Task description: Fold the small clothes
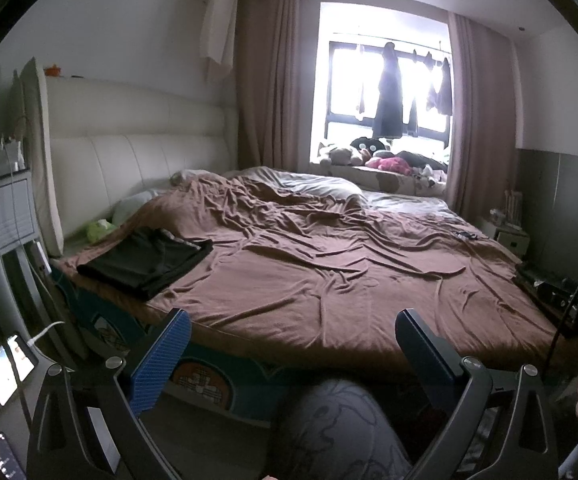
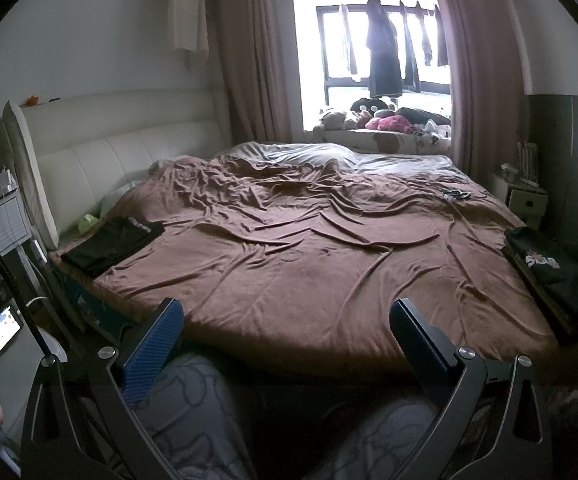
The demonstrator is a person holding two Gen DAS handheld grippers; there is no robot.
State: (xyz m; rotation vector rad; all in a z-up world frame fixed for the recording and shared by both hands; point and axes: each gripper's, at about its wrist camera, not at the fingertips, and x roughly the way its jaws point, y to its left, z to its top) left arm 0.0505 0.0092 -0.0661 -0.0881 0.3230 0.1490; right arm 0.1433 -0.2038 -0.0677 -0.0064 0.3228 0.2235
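Two spread, empty tools, left tool (image 1: 293, 334) and right tool (image 2: 287, 322), before brown bedspread (image 2: 289, 272).

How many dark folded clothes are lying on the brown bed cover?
2. One black folded garment lies at the left edge near the headboard; one black printed garment lies at the right edge. Others may be hidden.

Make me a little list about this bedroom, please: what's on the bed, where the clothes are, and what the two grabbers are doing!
Bed cover: wrinkled brown sheet
Left side of bed: dark folded garment, lying flat near the headboard
Right side of bed: black garment with white print, at the edge
Left gripper: open, holding nothing, held short of the bed
Right gripper: open, holding nothing, held short of the bed
Window sill: stuffed toys
Window: clothes hanging on a rail
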